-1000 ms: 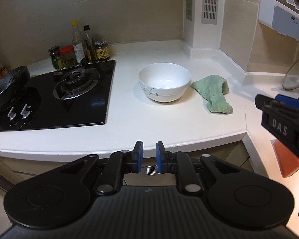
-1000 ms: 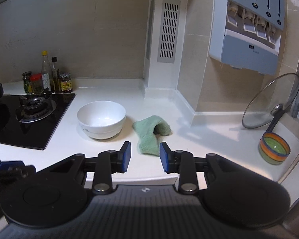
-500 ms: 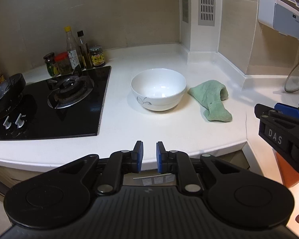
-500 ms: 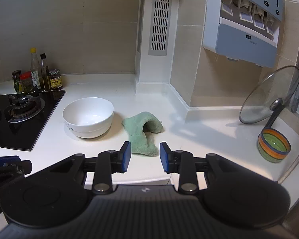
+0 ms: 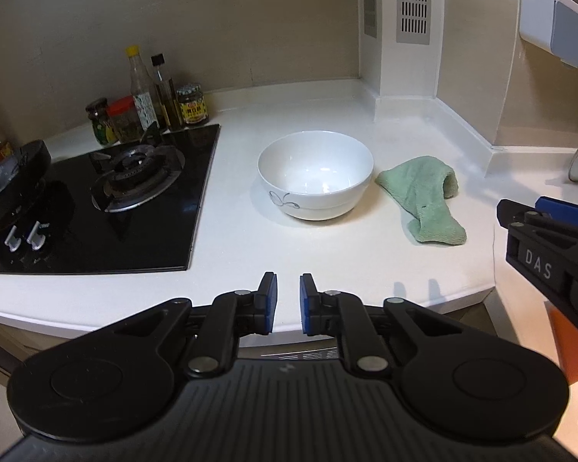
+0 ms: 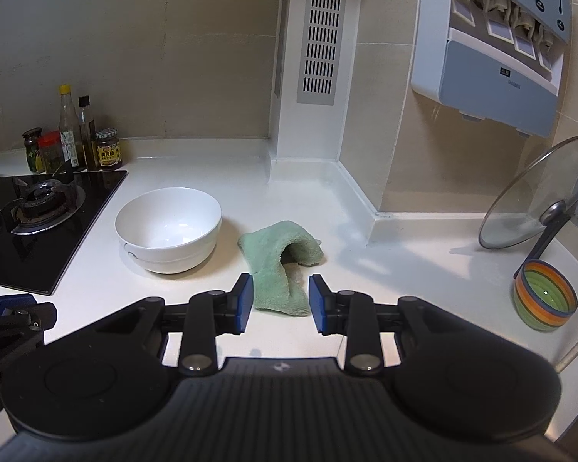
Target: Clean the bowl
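A white bowl (image 5: 315,175) with a small grey flower mark stands upright and empty on the white counter (image 5: 250,254). A crumpled green cloth (image 5: 420,196) lies just right of it, apart from it. My left gripper (image 5: 288,300) hovers over the counter's front edge, short of the bowl; its jaws are closing, with a narrow gap and nothing between them. My right gripper (image 6: 279,304) is open, and the near end of the cloth (image 6: 277,265) shows between its fingers, untouched by the pads. The bowl (image 6: 168,229) sits left of it.
A black gas hob (image 5: 96,208) with a dark pan (image 5: 11,169) fills the left. Sauce bottles and jars (image 5: 150,111) stand behind it. At the right are a propped glass lid (image 6: 535,200) and a striped bowl (image 6: 545,296). A dispenser (image 6: 493,57) hangs on the wall.
Both grippers have moved in toward the counter, so the bowl and cloth look nearer. The left gripper's gap has narrowed a little. Bowl and cloth have not moved.
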A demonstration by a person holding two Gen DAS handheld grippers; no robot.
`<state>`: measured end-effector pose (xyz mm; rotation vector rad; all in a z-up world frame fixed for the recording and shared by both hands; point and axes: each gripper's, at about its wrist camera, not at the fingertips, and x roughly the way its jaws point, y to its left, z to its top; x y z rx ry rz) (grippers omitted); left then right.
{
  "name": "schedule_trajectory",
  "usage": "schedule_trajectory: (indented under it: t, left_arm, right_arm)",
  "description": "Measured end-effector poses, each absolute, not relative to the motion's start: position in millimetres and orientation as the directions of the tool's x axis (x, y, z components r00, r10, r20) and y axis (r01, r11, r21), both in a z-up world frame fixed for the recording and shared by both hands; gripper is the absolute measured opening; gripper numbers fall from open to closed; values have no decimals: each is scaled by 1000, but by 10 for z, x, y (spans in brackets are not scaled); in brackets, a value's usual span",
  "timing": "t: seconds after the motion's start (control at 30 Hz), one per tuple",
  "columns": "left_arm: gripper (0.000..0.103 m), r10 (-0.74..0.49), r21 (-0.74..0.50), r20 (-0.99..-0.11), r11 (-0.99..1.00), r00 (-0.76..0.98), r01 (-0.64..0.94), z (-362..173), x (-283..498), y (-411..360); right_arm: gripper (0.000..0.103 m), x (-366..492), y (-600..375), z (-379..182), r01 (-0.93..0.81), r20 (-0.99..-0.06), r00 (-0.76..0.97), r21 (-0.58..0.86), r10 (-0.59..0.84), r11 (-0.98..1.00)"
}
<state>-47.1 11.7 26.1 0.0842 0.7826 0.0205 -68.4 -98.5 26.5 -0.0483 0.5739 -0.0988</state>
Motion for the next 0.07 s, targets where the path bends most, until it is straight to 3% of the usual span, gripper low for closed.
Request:
schedule_trajectory:
  t: [0.07]
  left_arm:
    - [14,49,77,-708,997,705,9,257,-456,126]
  right_arm:
    - [27,-661,-983,257,78,-541,834,-73,-105,994]
